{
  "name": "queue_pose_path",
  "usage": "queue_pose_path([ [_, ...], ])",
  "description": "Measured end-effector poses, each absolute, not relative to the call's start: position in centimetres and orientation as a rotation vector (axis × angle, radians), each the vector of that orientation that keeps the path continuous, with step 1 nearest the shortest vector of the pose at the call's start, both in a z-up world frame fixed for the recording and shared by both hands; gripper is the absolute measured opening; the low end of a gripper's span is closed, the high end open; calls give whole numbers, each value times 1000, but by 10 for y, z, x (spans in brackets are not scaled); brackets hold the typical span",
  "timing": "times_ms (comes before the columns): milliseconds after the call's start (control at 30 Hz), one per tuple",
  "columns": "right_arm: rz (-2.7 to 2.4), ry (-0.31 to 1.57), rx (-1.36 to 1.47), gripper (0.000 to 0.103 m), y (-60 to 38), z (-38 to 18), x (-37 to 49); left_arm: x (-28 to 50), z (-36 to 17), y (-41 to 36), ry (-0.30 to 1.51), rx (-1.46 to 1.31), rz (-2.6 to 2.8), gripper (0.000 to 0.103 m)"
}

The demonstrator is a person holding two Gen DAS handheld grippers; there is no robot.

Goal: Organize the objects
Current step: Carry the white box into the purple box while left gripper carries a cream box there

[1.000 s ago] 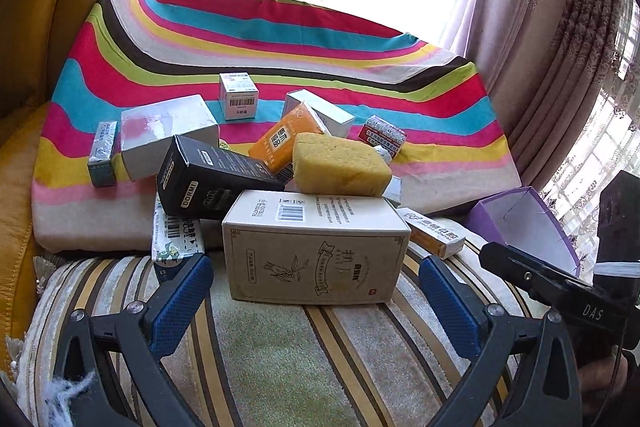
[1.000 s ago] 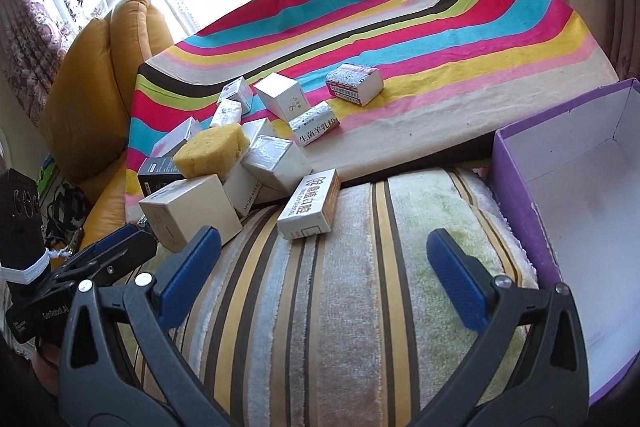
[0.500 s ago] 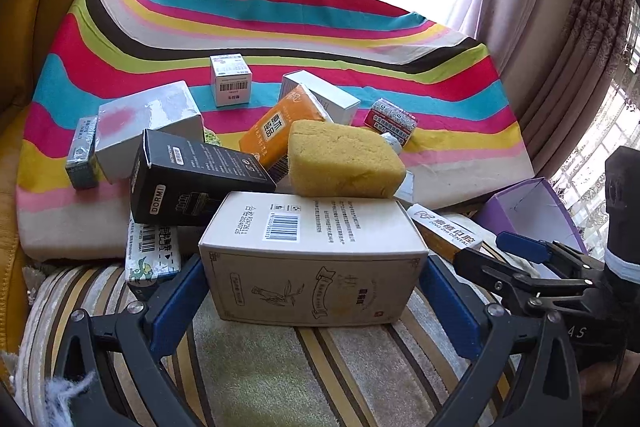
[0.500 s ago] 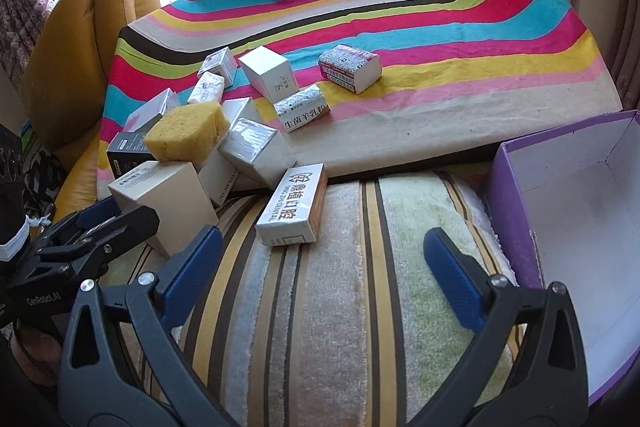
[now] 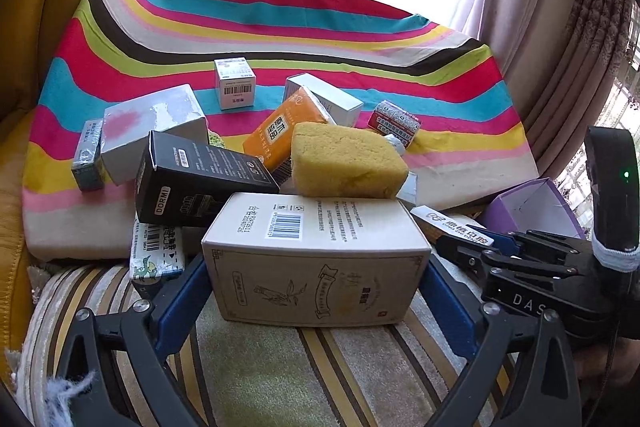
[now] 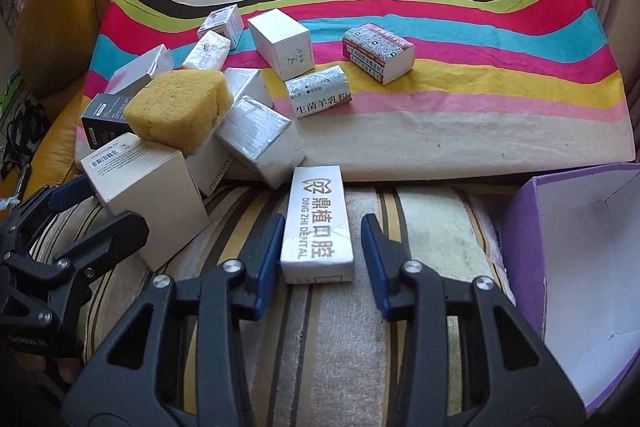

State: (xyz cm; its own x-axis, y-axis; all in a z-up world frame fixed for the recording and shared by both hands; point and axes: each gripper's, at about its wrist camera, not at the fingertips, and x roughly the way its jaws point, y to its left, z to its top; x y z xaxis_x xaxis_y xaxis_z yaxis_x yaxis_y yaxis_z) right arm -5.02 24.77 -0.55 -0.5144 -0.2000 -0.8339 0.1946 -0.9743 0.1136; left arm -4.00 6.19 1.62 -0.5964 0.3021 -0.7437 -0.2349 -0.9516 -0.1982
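A large beige tea box (image 5: 316, 259) stands on the striped cushion, and it also shows in the right wrist view (image 6: 148, 195). My left gripper (image 5: 314, 291) is open, its blue pads on either side of the box, close to its ends. A yellow sponge (image 5: 346, 167) rests on the box top. My right gripper (image 6: 320, 247) is open around a white dental box (image 6: 318, 223); its left pad is near the box and a gap shows on the right. A purple open box (image 6: 580, 267) stands at the right and looks empty.
Several small boxes are piled on the rainbow-striped cloth (image 6: 440, 67): a black DORMI box (image 5: 192, 183), an orange pack (image 5: 280, 135), a red-patterned pack (image 6: 378, 53). A yellow sofa cushion (image 6: 60, 7) rises at the left. Curtains (image 5: 560, 27) hang at the right.
Both grippers moved forward. The left one now straddles the tea box. The right one narrowed and came around the dental box.
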Motion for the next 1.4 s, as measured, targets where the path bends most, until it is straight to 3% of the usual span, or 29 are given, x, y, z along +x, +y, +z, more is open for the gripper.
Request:
queue_pose_path([
  [433, -2580, -66, 1304, 35, 264, 6, -16, -11, 28, 70, -154, -1150, 2513, 100],
  [900, -2650, -204, 1286, 35, 325, 20, 26, -19, 32, 139, -157, -1155, 2266, 100],
  [1167, -2770, -343, 1290, 35, 386, 27, 40, -29, 36, 207, -96, -1162, 2135, 100],
  [1400, -2877, -514, 1352, 35, 448, 16, 53, -25, 39, 274, 69, -1122, 2070, 100],
])
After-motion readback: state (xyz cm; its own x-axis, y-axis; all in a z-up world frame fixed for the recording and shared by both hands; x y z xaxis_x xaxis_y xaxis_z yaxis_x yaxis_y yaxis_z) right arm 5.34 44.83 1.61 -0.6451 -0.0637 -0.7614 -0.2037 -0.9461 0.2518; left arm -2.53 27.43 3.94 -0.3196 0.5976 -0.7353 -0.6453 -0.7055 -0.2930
